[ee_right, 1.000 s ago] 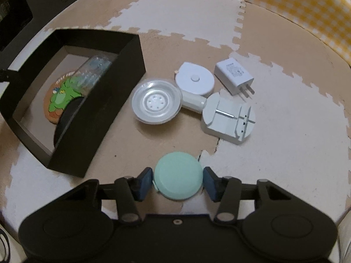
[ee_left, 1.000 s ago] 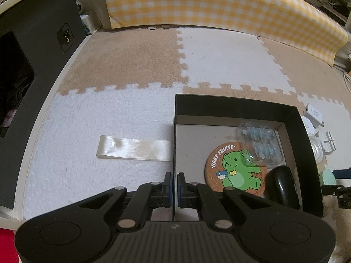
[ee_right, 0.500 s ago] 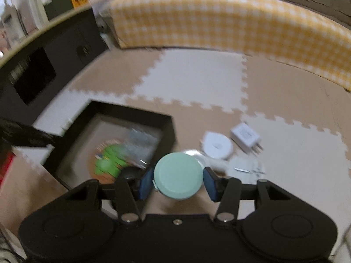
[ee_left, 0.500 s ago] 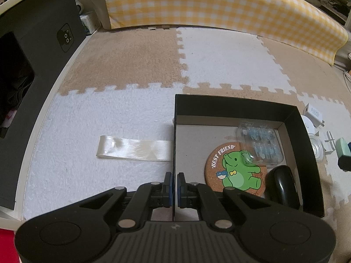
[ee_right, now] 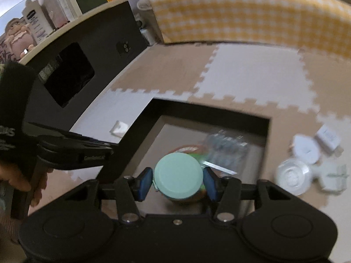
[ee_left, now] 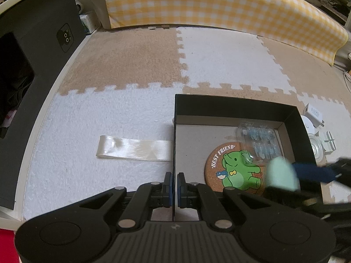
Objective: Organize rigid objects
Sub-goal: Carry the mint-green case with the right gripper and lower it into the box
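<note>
My right tool (ee_right: 178,184) squeezes the round green case (ee_right: 178,177) in the middle of the frame, above the black box (ee_right: 140,122), while my left tool (ee_left: 173,188) is pinched shut on the box's wall. If I let go too high, the case could bounce out or land crooked on the elephant coaster (ee_left: 234,171) and the clear pack (ee_left: 258,140).

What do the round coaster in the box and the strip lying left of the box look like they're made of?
Coaster: likely cork, going by the speckled brown rim, with a matte printed green elephant. Strip: probably satin ribbon, cream with a soft sheen and a folded end. Box: seemingly cardboard, matte black walls and a grey floor.
</note>
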